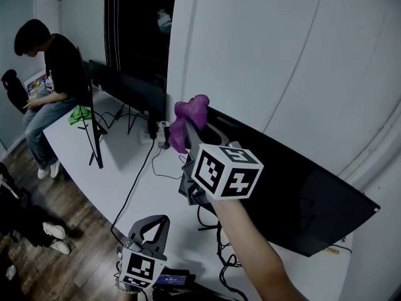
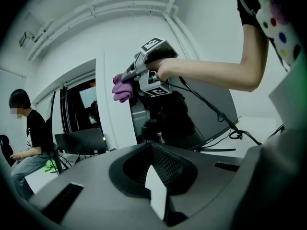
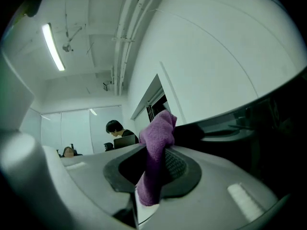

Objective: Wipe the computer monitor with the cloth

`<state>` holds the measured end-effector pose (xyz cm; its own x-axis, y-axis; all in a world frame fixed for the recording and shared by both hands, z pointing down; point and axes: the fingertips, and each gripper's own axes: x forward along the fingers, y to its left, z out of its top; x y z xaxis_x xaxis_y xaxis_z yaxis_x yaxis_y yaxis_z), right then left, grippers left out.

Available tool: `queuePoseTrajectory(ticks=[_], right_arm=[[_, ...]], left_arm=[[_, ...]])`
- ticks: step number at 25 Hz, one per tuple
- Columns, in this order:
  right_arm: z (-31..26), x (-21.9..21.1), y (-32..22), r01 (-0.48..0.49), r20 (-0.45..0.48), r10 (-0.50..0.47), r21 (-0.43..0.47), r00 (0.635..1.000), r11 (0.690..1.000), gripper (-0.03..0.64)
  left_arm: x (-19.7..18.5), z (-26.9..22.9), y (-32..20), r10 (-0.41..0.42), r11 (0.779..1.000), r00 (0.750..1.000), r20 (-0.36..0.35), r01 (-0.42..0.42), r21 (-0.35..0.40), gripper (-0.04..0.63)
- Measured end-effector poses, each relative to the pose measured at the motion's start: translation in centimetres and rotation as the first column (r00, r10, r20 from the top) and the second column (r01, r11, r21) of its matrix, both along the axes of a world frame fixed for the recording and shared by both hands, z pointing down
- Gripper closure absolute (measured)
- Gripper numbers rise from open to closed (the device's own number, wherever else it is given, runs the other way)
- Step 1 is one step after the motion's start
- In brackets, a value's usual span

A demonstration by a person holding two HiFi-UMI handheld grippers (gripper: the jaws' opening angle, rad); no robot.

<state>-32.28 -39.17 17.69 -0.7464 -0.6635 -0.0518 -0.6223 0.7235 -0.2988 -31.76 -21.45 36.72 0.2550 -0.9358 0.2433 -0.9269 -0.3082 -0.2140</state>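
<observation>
A purple cloth hangs from my right gripper, which is shut on it and held up at the top left edge of the wide black monitor. In the right gripper view the cloth sticks up between the jaws, with the dark monitor just to the right. My left gripper is low over the table's front edge, shut and holding nothing. In its own view the left gripper looks up at the right gripper, the cloth and the monitor.
The long white table carries cables, a power strip and a second monitor seen edge-on. A green rag lies at its far end. A person sits there. A white wall stands behind the monitor.
</observation>
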Motion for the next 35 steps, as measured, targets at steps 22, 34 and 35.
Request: queuePoseTrajectory(ticks=[22, 34, 35], right_arm=[[-12.5, 2.7, 0.9, 0.112, -0.453, 0.281, 0.666, 0.846, 0.738, 0.545], [-6.5, 0.9, -1.1, 0.612, -0.834, 0.355, 0.551, 0.422, 0.567, 0.545], [-6.0, 0.9, -1.3, 0.635, -0.848, 0.358, 0.530, 0.391, 0.563, 0.545]], left_arm=[[1.6, -0.5, 0.2, 0.037, 0.999, 0.999, -0.010, -0.036, 0.026, 0.589], [2.1, -0.3, 0.8, 0.049, 0.999, 0.999, -0.016, -0.048, 0.025, 0.589], [2.1, -0.3, 0.8, 0.049, 0.999, 0.999, -0.016, -0.048, 0.024, 0.589]])
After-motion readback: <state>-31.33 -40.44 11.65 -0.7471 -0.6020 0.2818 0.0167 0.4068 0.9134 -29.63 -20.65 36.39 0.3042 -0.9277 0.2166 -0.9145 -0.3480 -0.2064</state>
